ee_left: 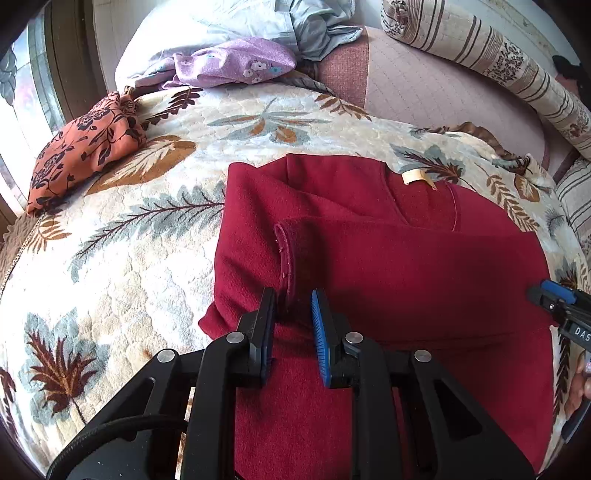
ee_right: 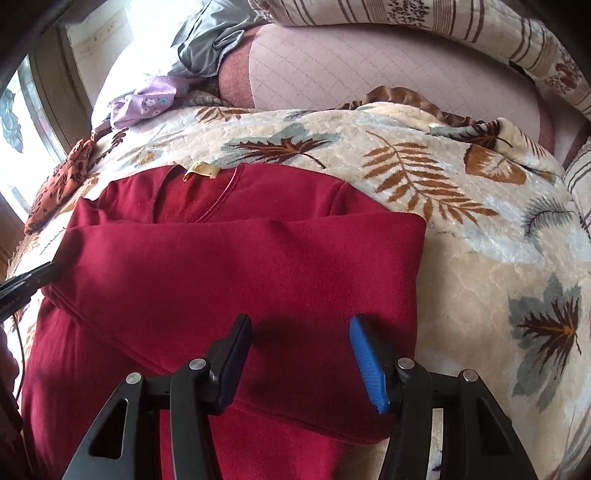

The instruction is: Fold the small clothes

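**Red garment half folded on the leaf-print blanket, both claws parted above it**

The red garment [ee_left: 388,280] lies on the leaf-print blanket [ee_left: 129,258], its sleeve [ee_left: 369,240] folded across the chest so the cuff [ee_left: 284,251] points toward the left gripper [ee_left: 293,306]. At the neckline sits a small tan label [ee_left: 415,176]; no writing can be read on it. The only legible letters are "DAS" on the body of the right gripper [ee_left: 554,295], seen at the right edge of the left wrist view.

The left gripper's jaws stand a narrow gap apart, straddling the cuff end of the sleeve; whether the pads touch the cloth cannot be told, and nothing is pinched. The right gripper's jaws are spread wide over the garment's folded right side, holding nothing.

Farther out on the blanket rests an orange floral cloth [ee_left: 81,147]. Beyond it lie a purple flowered cloth [ee_left: 236,62] and a pale blue garment [ee_left: 310,26], beside a pink quilted cushion [ee_left: 424,85] and a striped bolster [ee_left: 491,55].
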### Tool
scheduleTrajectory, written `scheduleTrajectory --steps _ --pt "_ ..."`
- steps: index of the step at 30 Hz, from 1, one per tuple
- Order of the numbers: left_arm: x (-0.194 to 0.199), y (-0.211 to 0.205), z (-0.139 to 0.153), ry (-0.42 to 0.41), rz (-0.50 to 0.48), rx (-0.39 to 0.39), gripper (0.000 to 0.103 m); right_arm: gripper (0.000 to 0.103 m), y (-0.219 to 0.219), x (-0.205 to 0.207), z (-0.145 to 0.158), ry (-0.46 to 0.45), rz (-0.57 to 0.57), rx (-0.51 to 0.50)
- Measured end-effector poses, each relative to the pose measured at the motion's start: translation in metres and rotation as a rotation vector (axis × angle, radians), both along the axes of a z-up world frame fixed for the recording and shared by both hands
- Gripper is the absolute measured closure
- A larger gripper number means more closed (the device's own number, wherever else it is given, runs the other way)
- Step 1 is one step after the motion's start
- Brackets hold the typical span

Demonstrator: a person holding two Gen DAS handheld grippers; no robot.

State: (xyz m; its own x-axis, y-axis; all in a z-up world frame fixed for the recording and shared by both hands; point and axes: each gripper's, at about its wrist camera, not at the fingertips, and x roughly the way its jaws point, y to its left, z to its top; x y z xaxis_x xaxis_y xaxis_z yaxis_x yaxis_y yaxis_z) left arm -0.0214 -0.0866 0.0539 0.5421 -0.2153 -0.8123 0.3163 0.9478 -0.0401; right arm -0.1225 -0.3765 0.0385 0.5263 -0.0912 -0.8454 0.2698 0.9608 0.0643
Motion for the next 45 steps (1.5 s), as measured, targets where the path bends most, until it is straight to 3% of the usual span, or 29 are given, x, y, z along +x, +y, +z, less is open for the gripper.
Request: scheduleTrajectory --steps 3,7,19,23,26,29,30,31,34,39,43,45 --pt "-0.004 0.001 0.001 -0.002 -0.003 0.004 0.085 0.050 0.007 -0.009 0.013 -0.041 0.007 0.044" --pt "-0.007 0.002 0.001 -0.002 0.001 0.001 0.085 0.050 0.015 -0.019 0.022 -0.063 -0.009 -0.010" --pt "-0.006 0.003 -0.008 -0.005 0.018 -0.002 0.085 0.050 -0.001 -0.022 0.001 -0.003 -0.066 -0.030" --pt "0.000 0.007 -0.011 0.003 0.030 -0.041 0.085 0.050 -0.010 -0.025 0.004 -0.032 -0.100 0.008" --pt "0.006 0.008 -0.012 0.016 0.041 -0.076 0.085 0.036 -0.017 -0.023 0.004 -0.038 -0.140 0.021" --pt "0.011 0.007 -0.014 0.023 0.042 -0.094 0.085 0.034 -0.025 -0.017 -0.004 -0.029 -0.164 0.052" --pt "0.012 0.006 -0.014 0.020 0.040 -0.094 0.085 0.036 -0.028 -0.014 -0.008 -0.024 -0.156 0.079" --pt "0.012 0.005 -0.014 0.017 0.036 -0.093 0.085 0.059 -0.030 -0.012 -0.011 -0.023 -0.155 0.098" --pt "0.012 0.003 -0.015 0.008 0.030 -0.092 0.085 0.087 -0.036 -0.017 -0.007 -0.068 -0.168 0.067" --pt "0.014 -0.002 -0.017 -0.010 0.025 -0.065 0.085 0.087 -0.046 -0.019 -0.011 -0.053 -0.187 0.044" --pt "0.014 -0.002 -0.018 -0.016 0.024 -0.060 0.085 0.087 -0.043 -0.028 0.014 -0.098 -0.243 0.019" --pt "0.014 -0.002 -0.017 -0.014 0.024 -0.065 0.085 0.086 -0.034 -0.029 0.026 -0.139 -0.217 0.044"
